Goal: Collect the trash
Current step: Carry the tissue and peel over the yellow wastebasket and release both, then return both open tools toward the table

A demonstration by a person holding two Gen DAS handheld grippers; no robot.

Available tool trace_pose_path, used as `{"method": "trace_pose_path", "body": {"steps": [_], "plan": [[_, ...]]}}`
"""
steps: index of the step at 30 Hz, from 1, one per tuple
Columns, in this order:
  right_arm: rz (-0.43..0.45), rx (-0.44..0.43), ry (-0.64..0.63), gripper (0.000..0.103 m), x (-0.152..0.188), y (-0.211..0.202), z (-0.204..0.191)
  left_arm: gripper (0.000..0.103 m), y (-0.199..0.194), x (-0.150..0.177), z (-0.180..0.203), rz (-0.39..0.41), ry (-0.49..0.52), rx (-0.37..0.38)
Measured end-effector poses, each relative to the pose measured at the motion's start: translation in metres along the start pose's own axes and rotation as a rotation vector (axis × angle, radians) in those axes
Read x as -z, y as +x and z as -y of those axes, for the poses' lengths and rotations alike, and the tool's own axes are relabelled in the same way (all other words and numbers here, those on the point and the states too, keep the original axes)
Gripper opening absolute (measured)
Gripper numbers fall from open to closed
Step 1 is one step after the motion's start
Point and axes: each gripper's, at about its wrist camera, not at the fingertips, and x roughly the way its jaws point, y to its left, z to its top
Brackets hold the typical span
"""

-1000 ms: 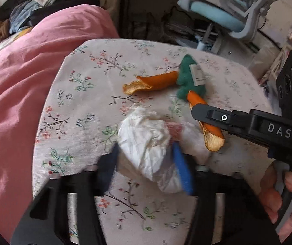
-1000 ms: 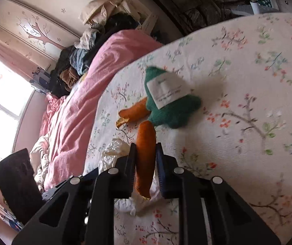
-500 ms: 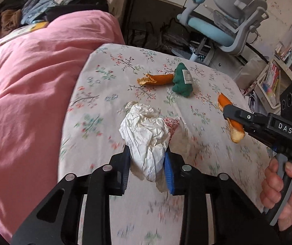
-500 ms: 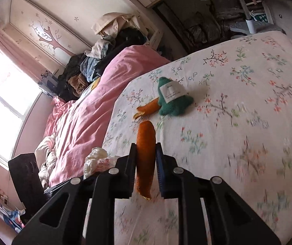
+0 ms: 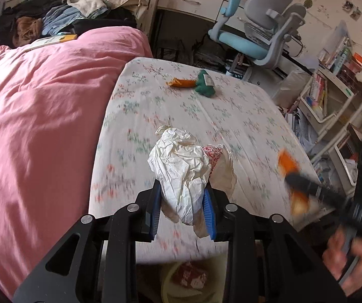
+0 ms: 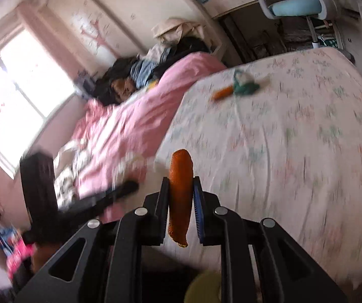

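Bedding fills most of what I see: a pink duvet (image 5: 42, 116) on one side and the floral sheet (image 5: 231, 116) on the other, with a desk chair (image 5: 262, 32) and cluttered shelves beyond the foot of the bed.

On the sheet, well away from both tools, a green stuffed toy (image 5: 205, 85) lies touching a strip of orange peel (image 5: 181, 83). That peel is the one piece of rubbish I can see left on the bed; I read the toy as not trash.

My left gripper (image 5: 184, 202) is pinching a crumpled white paper wad (image 5: 181, 171), its blue pads pressed into both sides; the jaws have just been closing down on it, and the paper is firmly between them, lifted clear of the sheet.

My right gripper (image 6: 181, 204) is clamped on a second orange peel strip (image 6: 179, 192), held upright between the pads, also off the bed.

Below the left tool's frame I can make out the pale rim of what may be a bin (image 5: 165, 282) with something reddish inside; too little shows to be sure.

My judgement: two pieces are picked up but not yet dropped, and one remains to fetch.
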Motion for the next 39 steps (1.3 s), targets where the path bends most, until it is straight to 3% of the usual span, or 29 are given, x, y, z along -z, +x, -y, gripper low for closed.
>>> {"method": "trace_pose_path", "body": {"steps": [4, 14, 16, 21, 23, 27, 31, 36, 39], "plan": [[-0.081, 0.018, -0.024, 0.019, 0.046, -0.002, -0.007, 0.028, -0.012, 0.026, 0.010, -0.010, 0.026, -0.002], [-0.153, 0.070, 0.010, 0.024, 0.085, -0.012, 0.000, 0.028, -0.020, 0.071, 0.027, -0.063, 0.063, -0.016], [-0.138, 0.079, 0.039, 0.045, 0.089, -0.019, 0.004, 0.028, -0.019, 0.079, 0.031, -0.083, 0.075, -0.015], [-0.084, 0.091, 0.060, 0.052, 0.091, -0.032, 0.009, 0.028, -0.013, 0.103, 0.050, -0.164, 0.146, 0.003], [-0.057, 0.103, 0.060, 0.054, 0.089, -0.037, 0.009, 0.029, -0.007, 0.117, 0.061, -0.233, 0.198, 0.029], [0.023, 0.132, 0.034, 0.062, 0.080, -0.051, 0.006, 0.039, 0.005, 0.135, 0.082, -0.316, 0.314, 0.007], [0.135, 0.188, -0.020, 0.069, 0.057, -0.069, 0.003, 0.060, -0.004, 0.126, 0.086, -0.237, 0.325, -0.029], [0.247, 0.246, -0.087, 0.076, 0.021, -0.087, 0.001, 0.087, -0.038, 0.083, 0.065, 0.040, 0.192, -0.113], [0.289, 0.277, -0.131, 0.079, -0.006, -0.086, -0.002, 0.090, -0.050, 0.054, 0.046, 0.141, 0.081, -0.148]]}}
